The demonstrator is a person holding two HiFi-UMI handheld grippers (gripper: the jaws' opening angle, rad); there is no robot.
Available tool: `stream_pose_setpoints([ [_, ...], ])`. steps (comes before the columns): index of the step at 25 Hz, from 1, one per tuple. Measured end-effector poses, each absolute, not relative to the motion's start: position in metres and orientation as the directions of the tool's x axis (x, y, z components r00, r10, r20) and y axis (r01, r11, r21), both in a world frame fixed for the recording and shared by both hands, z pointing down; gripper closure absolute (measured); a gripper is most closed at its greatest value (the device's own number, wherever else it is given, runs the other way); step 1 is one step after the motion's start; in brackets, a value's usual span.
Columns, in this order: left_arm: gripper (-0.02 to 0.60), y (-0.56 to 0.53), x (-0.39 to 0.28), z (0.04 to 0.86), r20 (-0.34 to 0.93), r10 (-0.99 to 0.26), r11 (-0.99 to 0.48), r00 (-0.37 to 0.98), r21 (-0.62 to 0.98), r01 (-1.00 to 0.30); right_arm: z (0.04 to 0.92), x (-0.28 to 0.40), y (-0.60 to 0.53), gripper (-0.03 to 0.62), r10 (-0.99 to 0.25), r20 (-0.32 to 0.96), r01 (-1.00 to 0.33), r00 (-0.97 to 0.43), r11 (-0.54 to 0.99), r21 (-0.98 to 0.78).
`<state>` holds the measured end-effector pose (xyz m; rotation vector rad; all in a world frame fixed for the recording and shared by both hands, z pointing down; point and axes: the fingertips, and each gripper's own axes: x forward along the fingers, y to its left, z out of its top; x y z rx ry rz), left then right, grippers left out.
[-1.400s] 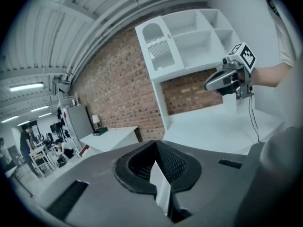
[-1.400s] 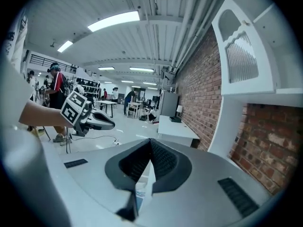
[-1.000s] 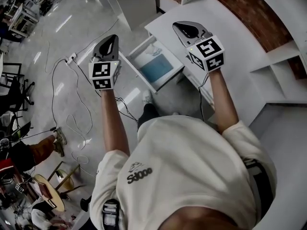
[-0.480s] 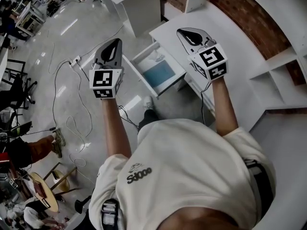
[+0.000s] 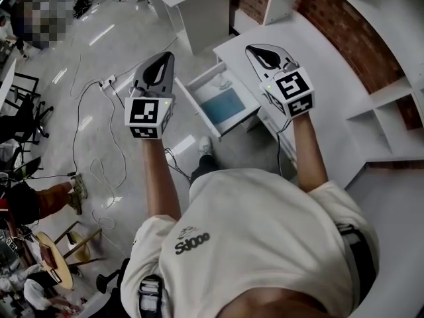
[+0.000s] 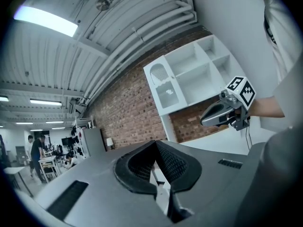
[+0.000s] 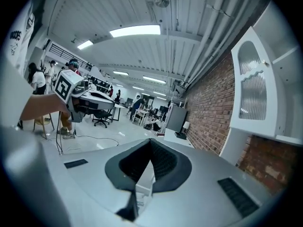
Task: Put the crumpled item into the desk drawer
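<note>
Nothing much has moved in the last second: both grippers hang where they were, either side of the open drawer, and only the outlook has tipped a little.

The drawer is a shallow white box with a flat blue lining, pulled out from the desk's long edge near its far corner. At the drawer's back end sits the crumpled item, a small pale lump, too small to make out further.

The left gripper is a smooth grey shell with ribbed black pads. It points forward over the glossy floor, its marker cube just beside the drawer's front panel. Its jaws are pressed together at the tips with nothing between them.

The right gripper has the same shape and hovers over the plain white desk top, just inside that long edge. Its jaws are likewise closed and empty.

Both bare forearms reach out nearly straight and roughly parallel from a cream shirt. A rough red brick wall runs behind the desk, and thin cables loop loosely across the floor.
</note>
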<state>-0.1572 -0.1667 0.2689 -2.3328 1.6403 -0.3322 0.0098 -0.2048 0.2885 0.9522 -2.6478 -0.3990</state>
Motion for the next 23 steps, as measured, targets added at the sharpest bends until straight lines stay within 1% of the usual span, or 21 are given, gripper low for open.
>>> stream_pose_setpoints([
  [23,0.561,-0.167,-0.163,0.284,0.057,-0.942,-0.331,0.332,-0.334,-0.883,0.297,0.003,-0.209,0.589,-0.641,0.196,-0.561,-0.742,0.754,0.341],
])
